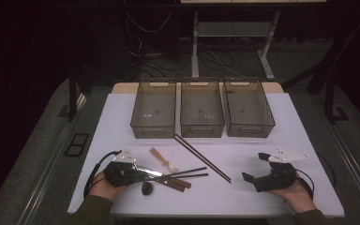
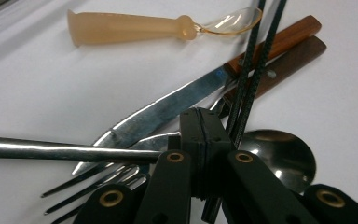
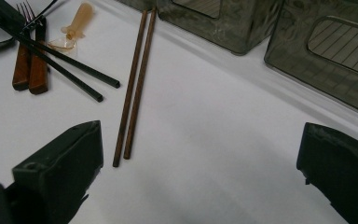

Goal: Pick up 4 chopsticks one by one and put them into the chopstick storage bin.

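Note:
My left gripper (image 1: 155,174) (image 2: 200,135) is shut, its pads pressed together with nothing visible between them, low over a heap of cutlery at the front left. Black chopsticks (image 1: 187,172) (image 2: 251,74) run past the right side of the pads and under the jaw. In the heap lie a wooden-handled knife (image 2: 168,109), a fork (image 2: 102,179) and a dark metal spoon (image 1: 147,187) (image 2: 279,156). A small spoon with a beige handle (image 1: 161,158) (image 2: 126,28) rests just beyond. My right gripper (image 1: 253,166) (image 3: 200,140) stands open at the front right, above bare table. Brown chopsticks (image 1: 201,158) (image 3: 133,88) lie between the hands.
Three smoky see-through bins (image 1: 153,110) (image 1: 201,110) (image 1: 249,110) stand side by side at the back of the white table (image 1: 272,140). Two of them (image 3: 219,23) (image 3: 326,56) are close ahead in the right gripper view. Cables and a desk frame (image 1: 194,42) are behind.

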`<state>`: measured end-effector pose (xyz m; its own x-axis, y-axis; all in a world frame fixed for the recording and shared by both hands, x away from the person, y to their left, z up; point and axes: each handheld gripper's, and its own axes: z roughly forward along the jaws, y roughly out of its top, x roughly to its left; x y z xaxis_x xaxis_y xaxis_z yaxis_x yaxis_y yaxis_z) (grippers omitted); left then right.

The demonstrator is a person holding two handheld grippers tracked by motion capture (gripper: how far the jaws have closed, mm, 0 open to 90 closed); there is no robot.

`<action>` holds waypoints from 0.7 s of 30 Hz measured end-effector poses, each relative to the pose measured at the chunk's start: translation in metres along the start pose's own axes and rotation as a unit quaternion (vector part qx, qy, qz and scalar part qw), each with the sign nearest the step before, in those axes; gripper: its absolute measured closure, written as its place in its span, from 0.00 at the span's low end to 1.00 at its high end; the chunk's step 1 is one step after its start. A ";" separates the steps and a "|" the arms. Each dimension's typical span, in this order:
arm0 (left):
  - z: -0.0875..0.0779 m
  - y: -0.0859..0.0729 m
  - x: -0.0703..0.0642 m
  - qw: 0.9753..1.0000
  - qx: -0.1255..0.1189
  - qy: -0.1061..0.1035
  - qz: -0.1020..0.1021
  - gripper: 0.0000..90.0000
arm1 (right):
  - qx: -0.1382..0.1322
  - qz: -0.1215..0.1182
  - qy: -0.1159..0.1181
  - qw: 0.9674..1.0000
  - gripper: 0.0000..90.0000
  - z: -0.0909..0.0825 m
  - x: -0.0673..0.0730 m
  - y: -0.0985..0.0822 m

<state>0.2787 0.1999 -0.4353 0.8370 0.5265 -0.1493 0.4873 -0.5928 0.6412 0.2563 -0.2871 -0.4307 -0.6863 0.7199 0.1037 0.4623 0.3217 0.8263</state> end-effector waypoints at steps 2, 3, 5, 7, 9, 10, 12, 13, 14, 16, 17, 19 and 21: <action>0.000 0.000 -0.002 1.000 0.004 -0.002 0.004 0.99 | 0.000 0.001 0.000 1.000 0.01 0.000 0.000 0.000; 0.000 0.000 -0.002 1.000 0.005 -0.004 0.005 0.99 | 0.001 0.001 0.000 1.000 0.01 0.000 0.000 0.000; 0.001 0.001 -0.004 1.000 0.008 -0.007 0.005 0.99 | 0.001 0.001 0.000 1.000 0.01 0.000 0.000 0.000; 0.001 0.001 -0.005 1.000 0.009 -0.009 0.003 0.99 | 0.001 0.001 0.000 1.000 0.01 0.000 0.000 0.000; 0.001 0.001 -0.005 1.000 0.009 -0.005 0.006 0.98 | 0.001 0.001 -0.001 1.000 0.01 0.000 0.000 0.000; 0.001 0.001 -0.004 1.000 0.008 -0.004 0.009 0.98 | 0.001 0.001 -0.001 1.000 0.01 0.000 0.000 0.000; 0.000 0.002 -0.004 1.000 0.002 -0.003 0.005 0.98 | 0.001 0.002 0.000 1.000 0.01 0.000 0.000 0.000; 0.000 0.002 -0.004 1.000 0.001 -0.003 0.006 0.98 | 0.001 0.000 0.000 1.000 0.01 0.000 0.000 0.000; 0.000 0.003 -0.004 1.000 0.000 -0.003 0.006 0.98 | 0.001 0.000 0.000 1.000 0.01 0.001 0.000 0.000; -0.001 0.003 -0.005 1.000 -0.002 -0.004 0.007 0.98 | 0.001 0.000 0.000 1.000 0.01 0.001 0.000 0.000; -0.001 0.003 -0.006 1.000 -0.001 -0.005 0.007 0.98 | 0.001 0.000 0.000 1.000 0.01 0.001 0.000 0.000; -0.001 0.004 -0.007 1.000 -0.002 -0.009 0.008 0.98 | 0.001 0.001 0.000 1.000 0.01 0.000 0.000 0.000; 0.000 0.004 -0.009 1.000 0.002 -0.012 0.012 0.98 | 0.001 0.002 0.000 1.000 0.01 0.000 0.000 0.000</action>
<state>0.2731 0.1926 -0.4308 0.8542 0.4976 -0.1508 0.4673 -0.6074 0.6424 0.2564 -0.2872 -0.4309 -0.6844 0.7214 0.1060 0.4659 0.3208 0.8246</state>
